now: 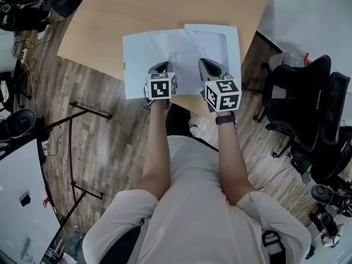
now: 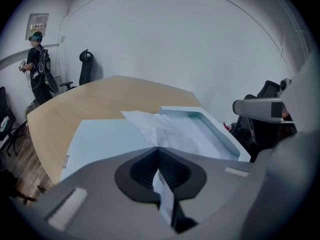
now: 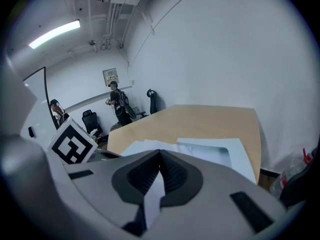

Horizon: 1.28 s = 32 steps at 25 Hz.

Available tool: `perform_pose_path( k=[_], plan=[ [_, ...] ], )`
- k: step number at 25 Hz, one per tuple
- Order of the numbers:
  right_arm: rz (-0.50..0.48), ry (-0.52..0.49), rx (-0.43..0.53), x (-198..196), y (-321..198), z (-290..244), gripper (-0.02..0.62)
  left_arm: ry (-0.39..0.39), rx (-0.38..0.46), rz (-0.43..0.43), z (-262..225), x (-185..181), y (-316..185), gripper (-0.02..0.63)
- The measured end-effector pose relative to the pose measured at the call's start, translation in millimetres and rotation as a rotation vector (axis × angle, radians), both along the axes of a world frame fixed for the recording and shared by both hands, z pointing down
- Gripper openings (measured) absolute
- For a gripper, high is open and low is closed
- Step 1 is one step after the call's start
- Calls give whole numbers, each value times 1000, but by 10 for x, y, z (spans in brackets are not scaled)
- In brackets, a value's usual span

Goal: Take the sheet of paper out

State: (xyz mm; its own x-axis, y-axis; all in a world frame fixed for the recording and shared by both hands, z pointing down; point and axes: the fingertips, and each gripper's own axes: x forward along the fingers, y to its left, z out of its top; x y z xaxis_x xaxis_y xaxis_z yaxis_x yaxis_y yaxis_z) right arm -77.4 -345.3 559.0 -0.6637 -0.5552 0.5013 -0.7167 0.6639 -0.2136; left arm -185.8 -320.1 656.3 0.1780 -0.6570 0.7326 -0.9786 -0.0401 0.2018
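Observation:
A crumpled white sheet of paper (image 1: 190, 56) sticks out of a flat light blue folder (image 1: 137, 54) near the front edge of the wooden table (image 1: 137, 10). My left gripper (image 1: 159, 66) is shut on the sheet's near edge. A strip of the paper (image 2: 170, 131) runs from its closed jaws (image 2: 158, 148) to the folder (image 2: 100, 136). My right gripper (image 1: 212, 64) stands beside it, also shut on the sheet. In the right gripper view a fold of paper (image 3: 154, 191) shows between the closed jaws (image 3: 160, 151). The sheet's far part lies inside the folder's rimmed half (image 2: 215, 129).
Black office chairs (image 1: 308, 103) stand right of the table. A black stand's legs (image 1: 71, 147) lie on the wooden floor at the left. A person (image 2: 37, 59) stands far behind the table by the wall. The table's far half is bare wood.

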Motion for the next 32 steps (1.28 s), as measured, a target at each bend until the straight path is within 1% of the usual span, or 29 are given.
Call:
perform_pose_path(
  k=[7,11,15,18,27,32],
  plan=[
    [-18,-19,34,-42,269,-175,3,-16,61,-25,-274,-55,224,9],
    [-17,-31,60,-7,411,-292,3,-31,119,-34,-479,-50,335,9],
    [-1,-60,115,51,558,-521,3,-31,166,-40,-716,-31,466,9],
    [23,-91,165,135,614,-743,3,-34,223,-41,-967,15,529,9],
    [55,-149,261,388,949,-1231,3,-117,362,-18,-1639,204,883,9],
    [65,-172,326,531,1119,-1523,3,-143,459,-38,-2095,216,1040,9]
  ],
)
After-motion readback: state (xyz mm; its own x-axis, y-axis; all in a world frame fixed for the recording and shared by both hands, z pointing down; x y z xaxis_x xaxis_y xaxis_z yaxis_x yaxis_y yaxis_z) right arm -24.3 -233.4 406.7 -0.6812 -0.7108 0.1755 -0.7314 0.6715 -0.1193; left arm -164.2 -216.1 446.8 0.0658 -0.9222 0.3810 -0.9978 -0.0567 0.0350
